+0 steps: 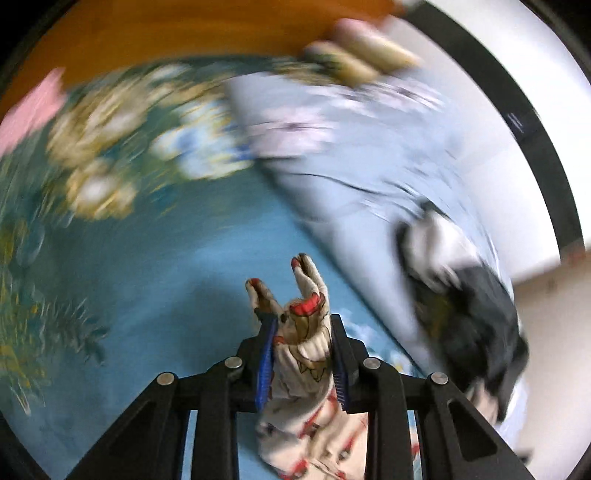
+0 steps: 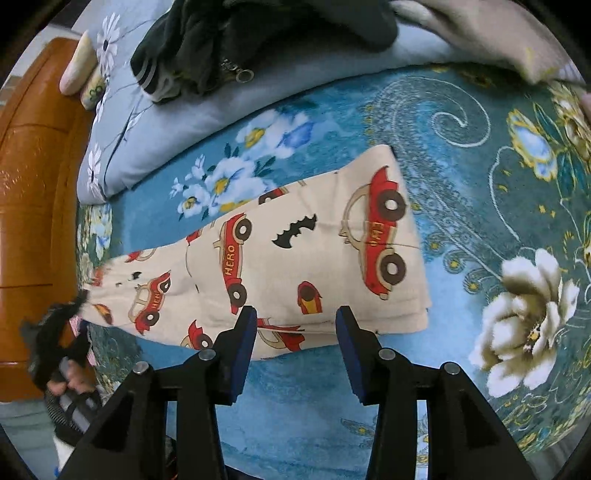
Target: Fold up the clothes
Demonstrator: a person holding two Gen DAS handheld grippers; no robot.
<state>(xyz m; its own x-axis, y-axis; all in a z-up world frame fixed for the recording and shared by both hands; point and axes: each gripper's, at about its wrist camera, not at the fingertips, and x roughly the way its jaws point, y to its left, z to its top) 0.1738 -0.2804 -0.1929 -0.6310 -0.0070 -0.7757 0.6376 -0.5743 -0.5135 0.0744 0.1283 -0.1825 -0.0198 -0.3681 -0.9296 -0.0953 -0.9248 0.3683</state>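
A cream garment printed with red cars (image 2: 295, 251) lies flat across the blue flowered bedspread (image 2: 461, 177) in the right wrist view. My right gripper (image 2: 295, 321) hovers over its near edge, jaws apart, nothing between the blue pads. At the garment's far left end the other gripper (image 2: 62, 332) and a hand show, blurred. In the left wrist view my left gripper (image 1: 303, 328) is shut on a bunched end of the same car-print cloth (image 1: 306, 354), which sticks out past the fingertips and hangs down behind them, lifted above the bed. That view is motion-blurred.
A pale blue flowered pillow (image 2: 122, 122) lies at the back with dark clothes (image 2: 229, 40) piled on it. An orange wooden headboard (image 2: 33, 184) runs along the left. A beige garment (image 2: 498, 33) sits at the top right. In the left wrist view a white wall (image 1: 498, 92) stands beyond the bed.
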